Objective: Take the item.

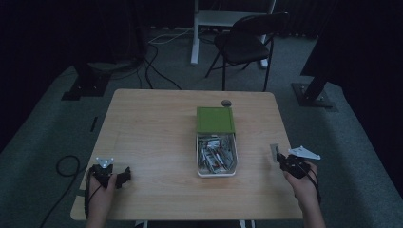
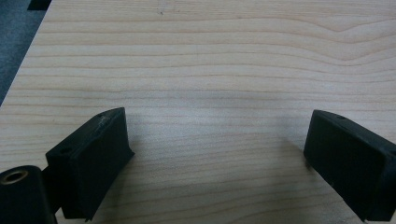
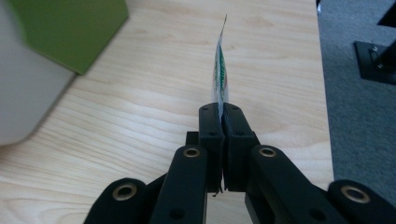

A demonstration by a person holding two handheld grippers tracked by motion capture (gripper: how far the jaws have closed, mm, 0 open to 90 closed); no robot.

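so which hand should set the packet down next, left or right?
Right. The right gripper is already shut on the thin packet over the table. The left gripper is open, empty, at the far edge.

The table [image 1: 157, 137] is looked down on from above its near edge in the high view, facing toward twelve o'clock, far enough that the whole top and the floor beyond are taken in. Bare wood is seen close up and steeply from above in the left gripper view. In the right gripper view the tabletop is seen low and near, with the green-lidded box [image 3: 70, 28] at ten o'clock; this box [image 1: 215, 119] is shared with the high view.
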